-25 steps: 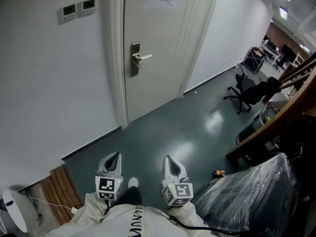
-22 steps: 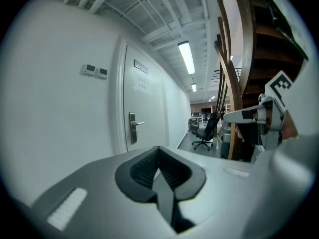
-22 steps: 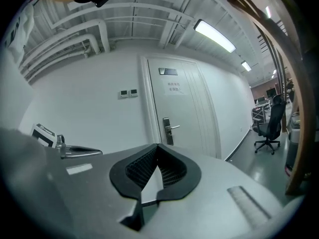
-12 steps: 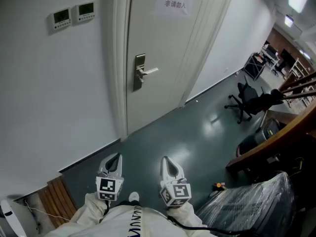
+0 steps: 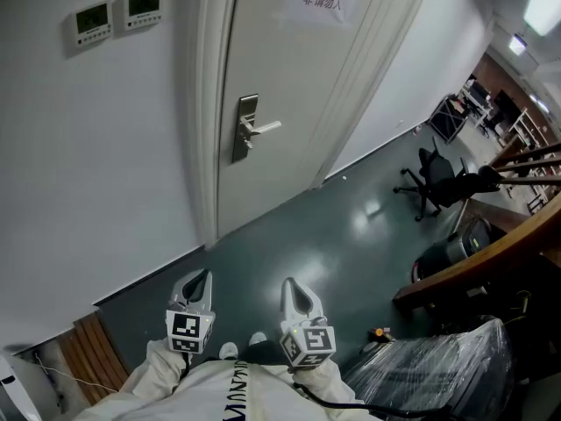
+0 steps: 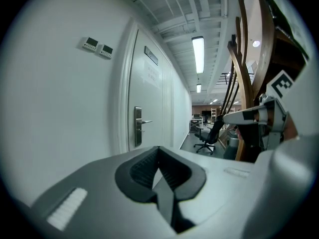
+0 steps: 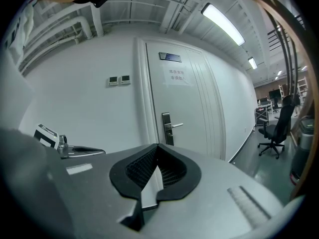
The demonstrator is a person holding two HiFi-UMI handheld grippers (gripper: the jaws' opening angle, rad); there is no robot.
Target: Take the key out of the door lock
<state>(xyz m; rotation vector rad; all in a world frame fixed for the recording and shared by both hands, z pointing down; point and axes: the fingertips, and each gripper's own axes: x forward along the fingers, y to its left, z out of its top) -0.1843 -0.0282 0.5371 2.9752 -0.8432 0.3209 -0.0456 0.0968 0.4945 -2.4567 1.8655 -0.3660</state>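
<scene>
**Both claws shut, door lock well ahead**

Left claw [image 5: 201, 279] and right claw [image 5: 291, 288] sit side by side. Each has its jaws pressed together with nothing between them. The door lock [image 5: 244, 128], a metal plate with a lever handle [image 5: 266, 128], sits on the white door [image 5: 289, 77], ahead of both claws and well apart from them. The key is too small to make out. An office chair [image 5: 428, 175] stands far to the right claw's right.

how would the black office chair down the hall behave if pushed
The black office chair would probably roll easily: its star base stands on a smooth, glossy green floor. Pushed high on the backrest, it may swivel rather than travel straight.
</scene>
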